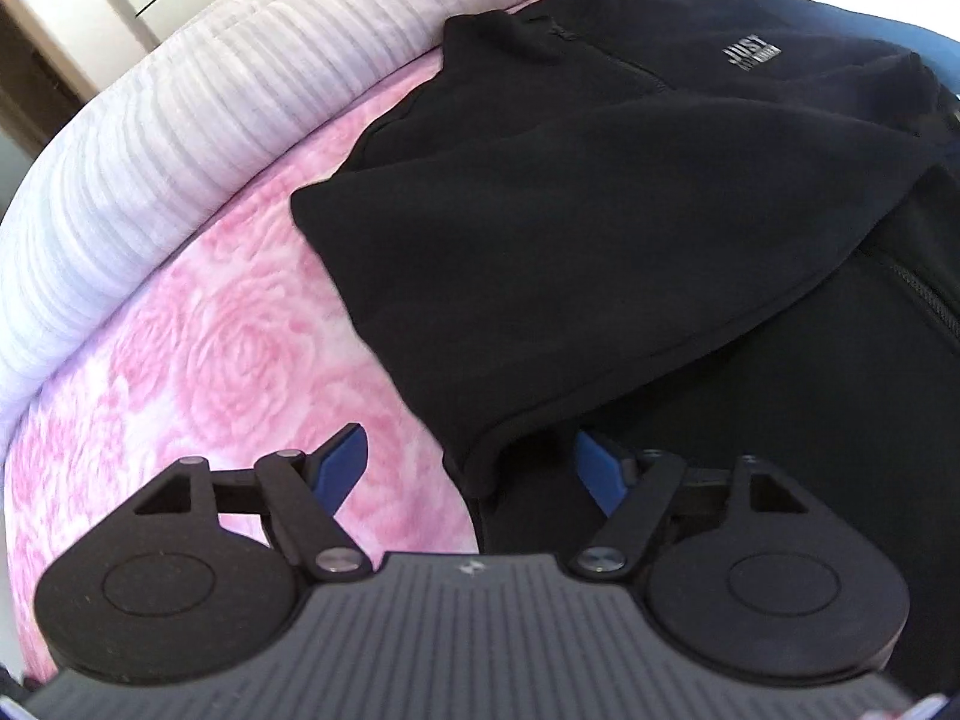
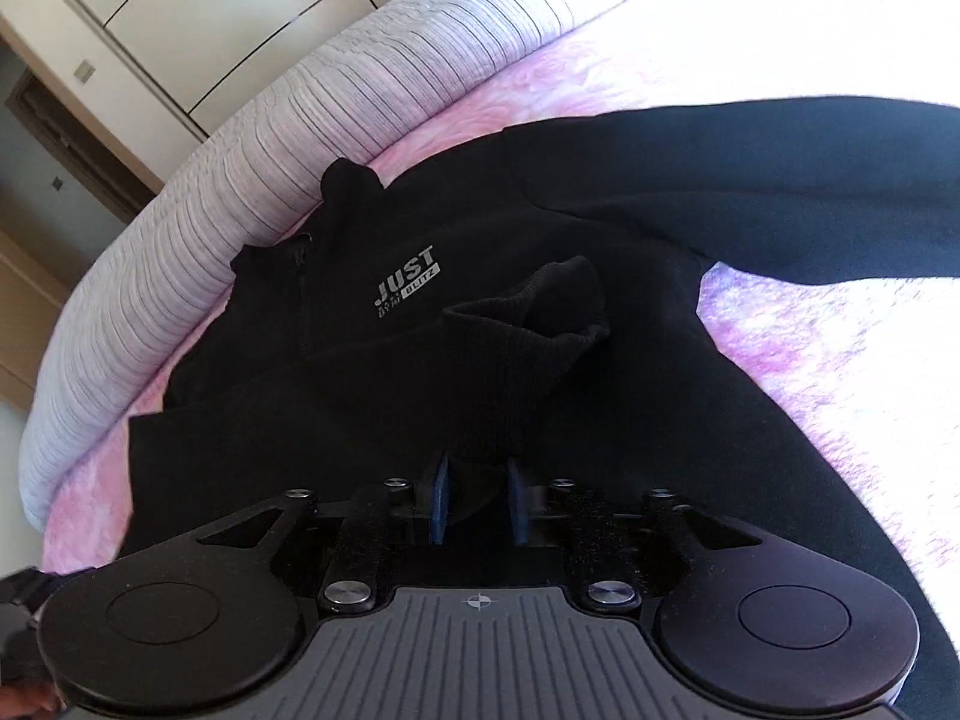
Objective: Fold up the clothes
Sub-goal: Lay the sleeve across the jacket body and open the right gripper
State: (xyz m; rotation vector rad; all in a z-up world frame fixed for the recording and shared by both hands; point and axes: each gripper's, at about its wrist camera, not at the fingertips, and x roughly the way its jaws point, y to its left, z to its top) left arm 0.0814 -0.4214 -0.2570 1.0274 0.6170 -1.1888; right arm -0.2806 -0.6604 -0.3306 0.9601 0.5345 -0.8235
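A black zip jacket [image 1: 600,252] with a grey "JUST" logo [image 2: 408,288] lies on the pink rose-patterned bedcover [image 1: 228,360]. One sleeve is folded across its chest. My left gripper [image 1: 474,468] is open, its blue fingers [image 1: 345,459] standing on either side of a corner of the jacket's folded edge [image 1: 480,462]. My right gripper [image 2: 480,501] is shut on that sleeve's ribbed cuff [image 2: 528,330], and the cuff stands up in front of it over the jacket body. The other sleeve [image 2: 780,198] stretches out flat to the right.
A white ribbed quilt roll [image 1: 150,138] runs along the far side of the bed, just past the collar [image 1: 528,36]. Cream wardrobe doors [image 2: 198,18] and a dark door frame [image 2: 66,138] stand beyond it. Bare pink bedcover [image 2: 840,360] shows right of the jacket.
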